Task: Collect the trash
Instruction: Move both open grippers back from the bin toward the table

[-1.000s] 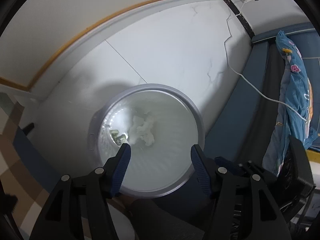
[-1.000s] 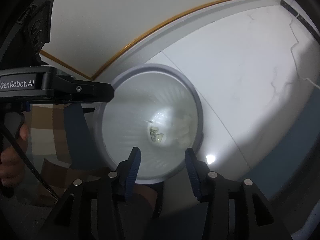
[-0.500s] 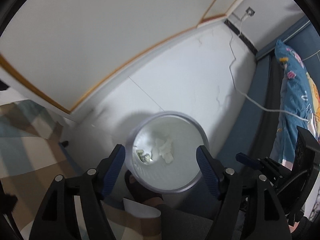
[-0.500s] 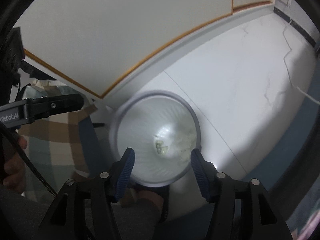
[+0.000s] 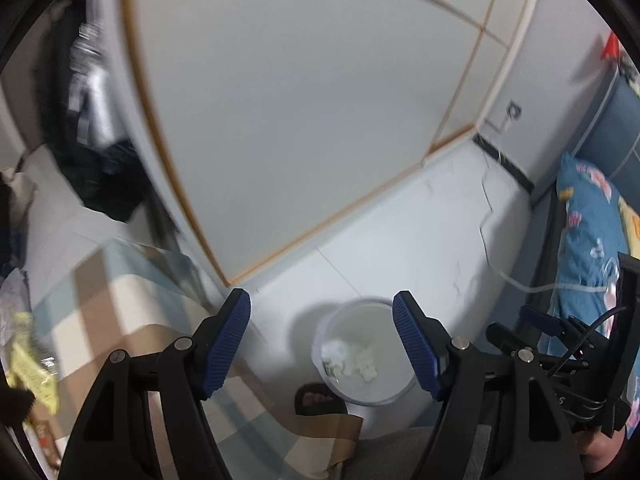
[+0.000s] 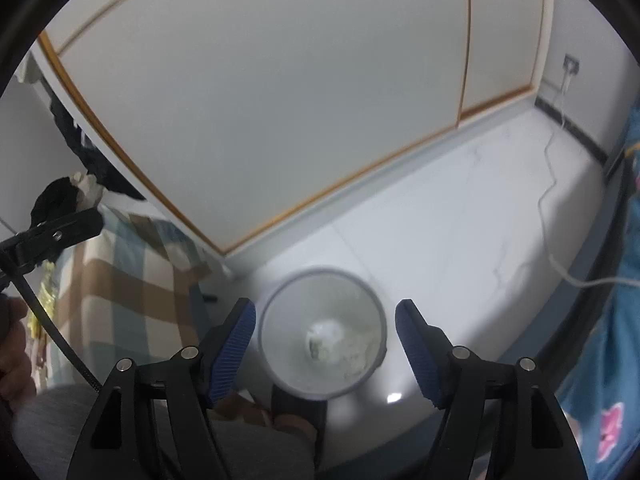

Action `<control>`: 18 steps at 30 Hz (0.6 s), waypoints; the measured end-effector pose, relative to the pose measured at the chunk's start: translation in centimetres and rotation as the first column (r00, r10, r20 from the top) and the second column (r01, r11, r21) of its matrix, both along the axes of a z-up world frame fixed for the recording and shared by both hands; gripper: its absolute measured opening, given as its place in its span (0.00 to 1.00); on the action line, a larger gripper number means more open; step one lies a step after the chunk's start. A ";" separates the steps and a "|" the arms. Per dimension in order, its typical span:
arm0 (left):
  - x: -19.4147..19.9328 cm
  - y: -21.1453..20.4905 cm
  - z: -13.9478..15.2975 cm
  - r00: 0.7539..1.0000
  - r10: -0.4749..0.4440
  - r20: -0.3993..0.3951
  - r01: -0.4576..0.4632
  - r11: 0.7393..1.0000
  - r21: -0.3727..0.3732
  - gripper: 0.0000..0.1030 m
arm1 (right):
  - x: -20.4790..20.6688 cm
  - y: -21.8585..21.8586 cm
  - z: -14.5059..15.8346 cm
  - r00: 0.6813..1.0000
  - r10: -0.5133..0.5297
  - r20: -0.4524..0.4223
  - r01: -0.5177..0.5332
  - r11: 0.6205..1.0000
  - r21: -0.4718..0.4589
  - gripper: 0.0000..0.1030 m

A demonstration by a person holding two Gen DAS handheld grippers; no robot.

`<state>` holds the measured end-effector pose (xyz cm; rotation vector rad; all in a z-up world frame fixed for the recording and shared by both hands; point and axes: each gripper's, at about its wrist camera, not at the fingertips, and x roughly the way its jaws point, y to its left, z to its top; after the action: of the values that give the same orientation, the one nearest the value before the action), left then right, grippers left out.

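A: How are the claws seen?
B: The left gripper [image 5: 322, 344] is spread wide and empty; the right gripper [image 6: 325, 346], just opened further, holds nothing.
A: And the trash?
B: Crumpled paper [image 6: 326, 336] is seen inside the bin [image 6: 280, 368], with bare floor [image 6: 460, 248] around it.

Each gripper has black angular plastic arms ending in two fingers faced with ribbed blue pads [image 5: 232, 344]; silver round screws sit at the joints behind the pads. In the right wrist view a black cable [image 6: 44, 320] runs down past the left gripper [image 6: 60, 232], off to the claw's left; below the claws the person wears grey trousers [image 5: 400, 452] and a dark open-toed slipper [image 5: 318, 400].
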<state>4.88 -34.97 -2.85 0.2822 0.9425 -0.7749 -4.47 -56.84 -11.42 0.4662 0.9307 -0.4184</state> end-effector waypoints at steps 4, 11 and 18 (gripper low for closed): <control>-0.4 2.7 2.8 0.995 0.061 0.080 -0.057 0.997 -0.054 0.78 | -0.2 1.5 3.9 0.998 0.004 0.062 0.000 0.998 -0.061 0.72; -0.4 8.9 7.0 0.976 0.173 0.133 -0.152 0.976 -0.155 0.84 | -0.3 6.1 10.9 0.976 0.064 0.210 -0.021 0.980 -0.200 0.79; -0.7 17.0 9.9 0.915 0.346 0.208 -0.293 0.924 -0.247 0.94 | 0.4 12.9 15.7 0.914 0.228 0.335 -0.137 0.952 -0.274 0.79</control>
<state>4.18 -17.96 7.02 0.0321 0.6406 -0.5141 -4.08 -43.97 4.32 0.2146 0.5464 -0.2577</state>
